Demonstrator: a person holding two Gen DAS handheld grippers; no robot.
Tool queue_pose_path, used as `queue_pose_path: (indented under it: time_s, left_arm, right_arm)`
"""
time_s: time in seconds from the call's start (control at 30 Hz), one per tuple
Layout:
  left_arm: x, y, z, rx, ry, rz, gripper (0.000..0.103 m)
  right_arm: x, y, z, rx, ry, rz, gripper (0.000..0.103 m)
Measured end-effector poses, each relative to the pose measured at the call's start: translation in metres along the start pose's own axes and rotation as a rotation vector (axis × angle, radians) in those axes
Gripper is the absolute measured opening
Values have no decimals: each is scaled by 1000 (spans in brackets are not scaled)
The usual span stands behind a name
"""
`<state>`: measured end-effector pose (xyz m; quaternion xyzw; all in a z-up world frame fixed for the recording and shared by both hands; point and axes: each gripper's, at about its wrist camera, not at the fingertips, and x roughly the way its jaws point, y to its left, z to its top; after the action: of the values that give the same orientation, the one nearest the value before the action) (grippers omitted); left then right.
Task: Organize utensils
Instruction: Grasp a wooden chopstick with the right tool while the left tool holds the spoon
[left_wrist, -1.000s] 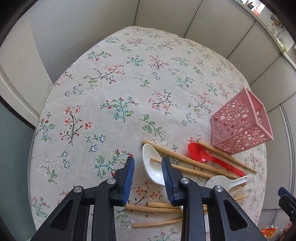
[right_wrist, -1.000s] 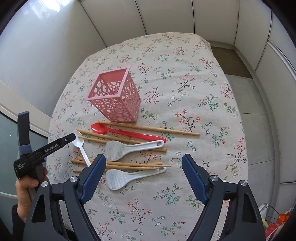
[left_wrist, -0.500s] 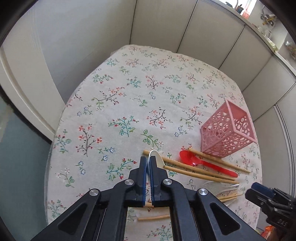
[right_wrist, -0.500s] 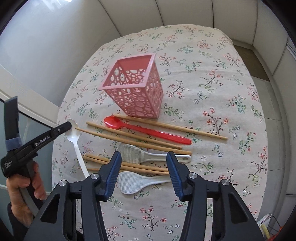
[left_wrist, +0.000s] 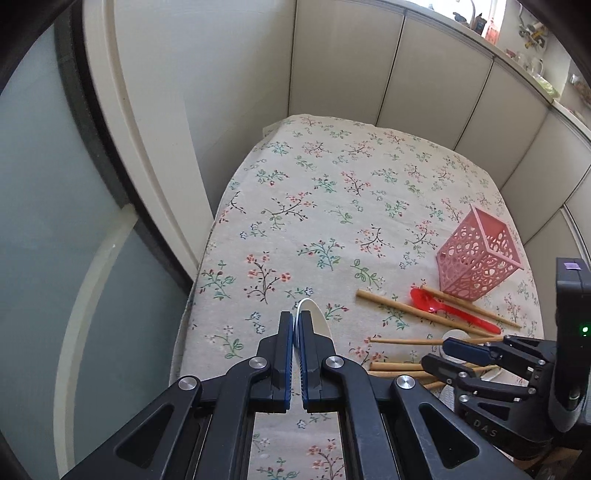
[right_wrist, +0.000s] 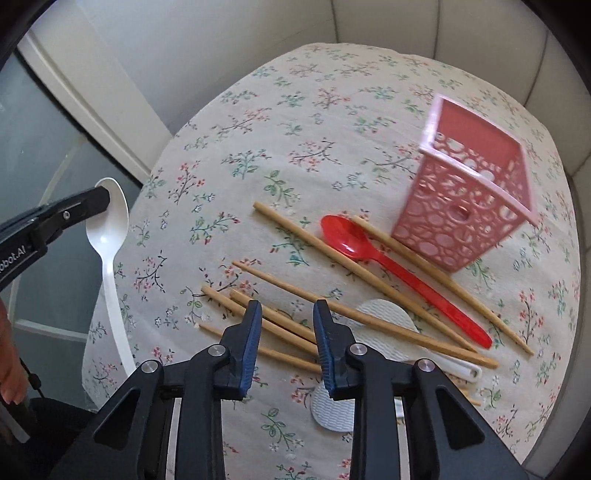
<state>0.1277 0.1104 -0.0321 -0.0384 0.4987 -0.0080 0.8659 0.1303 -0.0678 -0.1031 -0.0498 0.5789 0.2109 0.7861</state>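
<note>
My left gripper (left_wrist: 294, 321) is shut on the bowl of a white plastic spoon (left_wrist: 314, 314) and holds it off the table. In the right wrist view the white spoon (right_wrist: 109, 221) hangs handle-down from the left gripper (right_wrist: 100, 201) beyond the table's left edge. My right gripper (right_wrist: 287, 306) hovers over a loose pile of wooden chopsticks (right_wrist: 280, 325). Its jaws are closing, the sticks lie under the gap and the pads touch nothing. A red spoon (right_wrist: 369, 251) lies beside the pink perforated holder (right_wrist: 469, 206), which stands upright and looks empty.
The floral tablecloth (left_wrist: 325, 206) covers the table. Two white rice paddles (right_wrist: 384, 314) (right_wrist: 328, 410) lie partly under the chopsticks. Pale wall panels close in behind and to the right, with a glass door frame (left_wrist: 122, 192) on the left. A person's hand (right_wrist: 9, 384) shows at lower left.
The left gripper shut on the white spoon's bowl and lifted it up and left off the table. The right gripper swung left and down over the chopsticks, rolling, with its jaws narrowing.
</note>
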Motion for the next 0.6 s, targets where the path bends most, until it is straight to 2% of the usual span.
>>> queue_pose_path:
  time_s: [0.07, 0.23, 0.4, 0.6]
  left_arm:
    - [0, 5, -2, -2, 6, -3, 3]
    - [0, 10, -5, 1, 13, -5, 3]
    - [3, 13, -6, 0, 23, -7, 3]
    - [6, 13, -5, -7, 35, -10, 3]
  right_arm:
    - [12, 10, 4, -52, 18, -31, 30]
    - [33, 22, 13, -148, 31, -188, 30]
    - [25, 28, 17, -218, -14, -174, 30]
    - [46, 28, 33, -262, 12, -192, 30]
